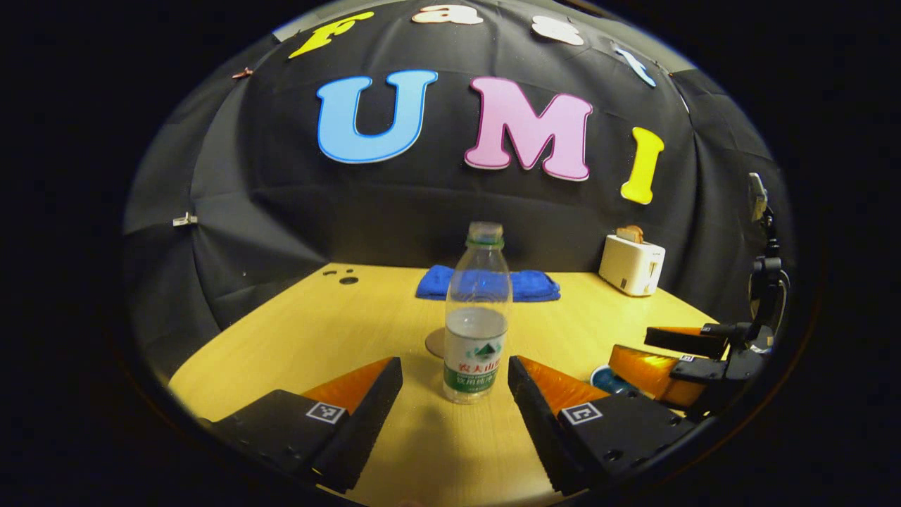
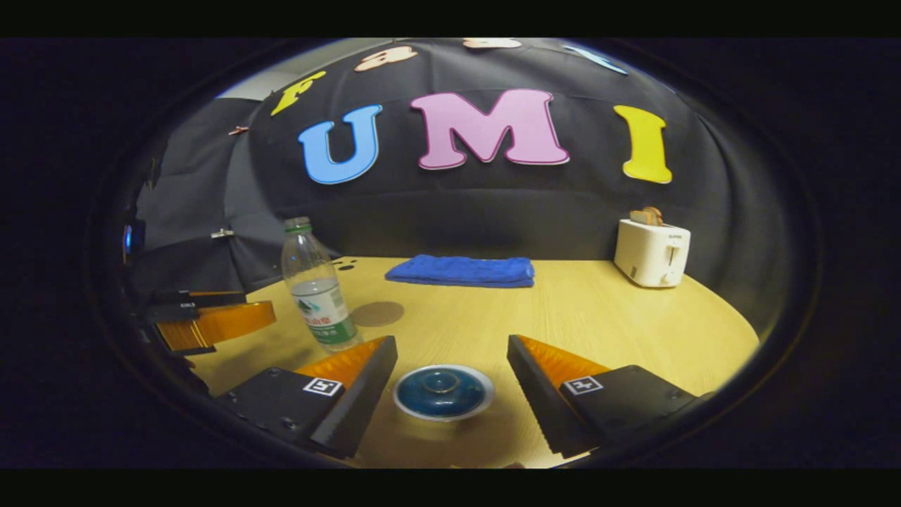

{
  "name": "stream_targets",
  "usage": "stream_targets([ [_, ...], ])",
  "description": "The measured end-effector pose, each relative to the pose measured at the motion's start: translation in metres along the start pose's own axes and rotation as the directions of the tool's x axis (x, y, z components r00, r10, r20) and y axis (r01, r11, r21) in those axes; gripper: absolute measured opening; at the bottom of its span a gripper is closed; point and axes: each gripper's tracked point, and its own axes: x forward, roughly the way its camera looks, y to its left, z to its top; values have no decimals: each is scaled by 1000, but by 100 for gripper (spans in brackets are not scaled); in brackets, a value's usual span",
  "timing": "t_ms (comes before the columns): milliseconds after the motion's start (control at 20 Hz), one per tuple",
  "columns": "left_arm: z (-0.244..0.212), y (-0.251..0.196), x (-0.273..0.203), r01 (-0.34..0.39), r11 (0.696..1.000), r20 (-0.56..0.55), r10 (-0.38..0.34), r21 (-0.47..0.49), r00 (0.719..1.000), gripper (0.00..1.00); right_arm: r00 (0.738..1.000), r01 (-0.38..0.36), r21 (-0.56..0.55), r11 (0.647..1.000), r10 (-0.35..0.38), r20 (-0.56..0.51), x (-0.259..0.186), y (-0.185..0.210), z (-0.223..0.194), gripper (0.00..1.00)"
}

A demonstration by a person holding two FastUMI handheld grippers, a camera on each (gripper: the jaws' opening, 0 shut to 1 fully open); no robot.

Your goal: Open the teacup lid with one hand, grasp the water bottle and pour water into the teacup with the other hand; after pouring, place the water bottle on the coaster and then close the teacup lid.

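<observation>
Both tools wide open, empty — left tool (image 1: 455, 384) flanking clear plastic water bottle (image 1: 476, 324), right tool (image 2: 450, 370) flanking blue-lidded teacup (image 2: 443, 391) on wooden desk (image 2: 598, 317).

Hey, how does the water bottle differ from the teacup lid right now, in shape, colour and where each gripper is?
The water bottle stands tall and upright; the teacup lid sits low and round. The water bottle is clear plastic with a green neck ring and no cap; the teacup lid is dark blue with a pale rim. The left gripper frames the water bottle; the right gripper frames the teacup lid. Both grippers are open, touching neither.
</observation>
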Motion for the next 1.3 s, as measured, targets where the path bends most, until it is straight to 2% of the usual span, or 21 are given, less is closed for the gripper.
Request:
stream_targets([
  [350, -13, 9, 13, -32, 999, -29, 31, -33, 999, 95, 1000, -2, -53, 999, 2, -2, 2, 13, -14, 100],
  [400, -13, 10, 15, -35, 999, -25, 35, -34, 999, 95, 1000, -4, -62, 998, 4, -3, 3, 15, -16, 94],
  [450, -11, 11, 19, -36, 999, -20, 36, -34, 999, 96, 1000, -5, -73, 997, 4, -6, 3, 16, -17, 94],
  [550, -9, 11, 21, -38, 999, -13, 38, -34, 999, 95, 1000, -5, -86, 996, 4, -12, 4, 17, -21, 80],
  [700, -11, 7, 21, -32, 999, -13, 32, -41, 999, 95, 999, -4, -68, 998, 2, -40, 4, 18, -29, 73],
  [750, -12, 6, 22, -30, 999, -14, 29, -41, 999, 96, 999, -6, -55, 998, 4, -46, 3, 19, -29, 65],
  [1000, -15, 6, 17, -30, 999, -19, 30, -33, 999, 95, 999, 0, -52, 999, -3, -54, 3, 20, -27, 57],
  [1050, -15, 7, 17, -31, 999, -19, 30, -38, 999, 95, 998, -1, -50, 999, -2, -59, 2, 20, -27, 50],
  [1100, -14, 6, 16, -30, 999, -18, 29, -41, 999, 95, 998, 0, -44, 999, -3, -59, 4, 19, -25, 48],
  [1200, -13, 7, 15, -31, 999, -18, 30, -45, 999, 95, 997, 1, -20, 1000, -2, -71, 4, 18, -25, 37],
  [1250, -14, 8, 15, -31, 999, -18, 30, -43, 999, 95, 997, -2, -10, 1000, 2, -79, 5, 18, -25, 39],
  [1300, -12, 8, 15, -33, 999, -16, 32, -38, 999, 95, 996, -7, -7, 1000, 6, -87, 6, 17, -25, 35],
])
